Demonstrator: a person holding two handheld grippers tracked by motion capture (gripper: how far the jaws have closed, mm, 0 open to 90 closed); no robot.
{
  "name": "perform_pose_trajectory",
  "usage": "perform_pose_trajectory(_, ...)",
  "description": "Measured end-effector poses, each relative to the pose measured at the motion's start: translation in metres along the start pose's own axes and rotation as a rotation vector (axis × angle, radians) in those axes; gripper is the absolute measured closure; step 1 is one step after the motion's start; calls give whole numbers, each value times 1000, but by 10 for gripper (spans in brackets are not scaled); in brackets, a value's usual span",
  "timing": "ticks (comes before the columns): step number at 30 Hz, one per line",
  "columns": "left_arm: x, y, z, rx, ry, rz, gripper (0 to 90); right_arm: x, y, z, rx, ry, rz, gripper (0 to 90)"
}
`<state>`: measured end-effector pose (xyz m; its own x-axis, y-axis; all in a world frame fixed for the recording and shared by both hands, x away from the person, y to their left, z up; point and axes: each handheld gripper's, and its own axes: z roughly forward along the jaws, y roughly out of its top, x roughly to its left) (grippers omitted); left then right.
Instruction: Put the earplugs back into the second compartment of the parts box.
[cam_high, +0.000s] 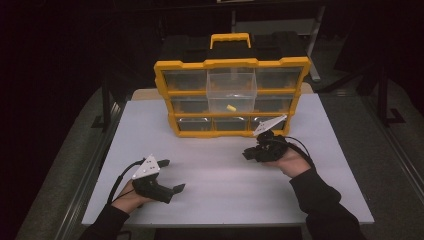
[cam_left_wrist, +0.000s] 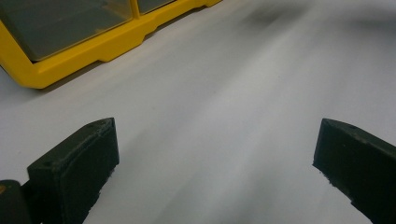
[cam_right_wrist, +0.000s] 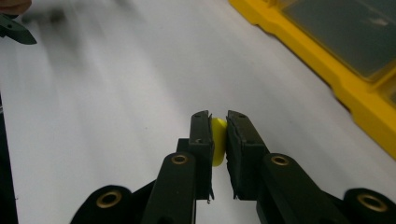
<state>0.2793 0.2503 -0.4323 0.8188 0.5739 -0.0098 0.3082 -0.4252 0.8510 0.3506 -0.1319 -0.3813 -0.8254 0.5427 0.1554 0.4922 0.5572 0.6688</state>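
A yellow organizer (cam_high: 231, 64) with clear drawers stands upright at the back of the white table (cam_high: 220, 195). Its middle drawer (cam_high: 220, 82) is pulled out, and a small yellow piece (cam_high: 231, 107) lies inside it. In front of the organizer's lower right corner, my right gripper (cam_high: 247, 154) points left. In the right gripper view it (cam_right_wrist: 218, 119) is shut on another small yellow piece (cam_right_wrist: 217, 140), pinched between the pads above the table. My left gripper (cam_high: 171, 175) rests low at the front left, jaws wide apart (cam_left_wrist: 215, 140) with nothing between them.
The organizer's yellow frame (cam_right_wrist: 327, 65) runs along the upper right of the right gripper view and across the top left of the left gripper view (cam_left_wrist: 93, 51). A dark floor surrounds the table. A black case sits behind the organizer (cam_high: 280, 45).
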Motion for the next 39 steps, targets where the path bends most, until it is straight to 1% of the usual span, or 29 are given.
perform_pose_trajectory(3, 0, 0, 0, -1, -2, -2, 0, -3, 0, -10, 1, -7, 1, 792)
perform_pose_trajectory(7, -1, 0, 1, 2, -1, -1, 0, -8, 1, -24, -15, -10, 9, 792)
perform_pose_trajectory(11, -1, 0, 1, 4, -1, 0, 0, -11, 7, -37, -15, -21, 3, 793)
perform_pose_trajectory(12, -1, 0, 1, 5, -1, 2, 0, -11, 9, -41, -18, -16, 1, 792)
perform_pose_trajectory(13, 0, 0, 1, 5, 0, 5, 0, -12, 11, -45, -22, -10, 3, 792)
perform_pose_trajectory(16, 0, 0, 1, 6, 0, 3, 0, -13, 19, -56, -23, -16, -5, 793)
perform_pose_trajectory(20, 0, 0, 1, 6, 0, 1, 0, -14, 31, -71, -24, -36, -17, 792)
perform_pose_trajectory(22, 0, 0, 1, 4, 1, 1, 0, -13, 37, -79, -20, -42, -15, 792)
perform_pose_trajectory(26, -1, 0, 1, 4, 1, 2, 0, -14, 48, -93, -26, -37, -29, 792)
perform_pose_trajectory(28, -1, 0, 1, 4, 3, 2, 0, -14, 54, -100, -27, -43, -41, 792)
perform_pose_trajectory(29, -1, 0, 1, 4, 3, 0, 0, -14, 57, -104, -29, -46, -35, 792)
perform_pose_trajectory(33, 0, 0, 1, 9, 3, -1, 0, -15, 69, -120, -50, -48, -48, 792)
perform_pose_trajectory(39, 0, 0, 1, 7, 4, -1, 0, -15, 89, -141, -61, -63, -61, 792)
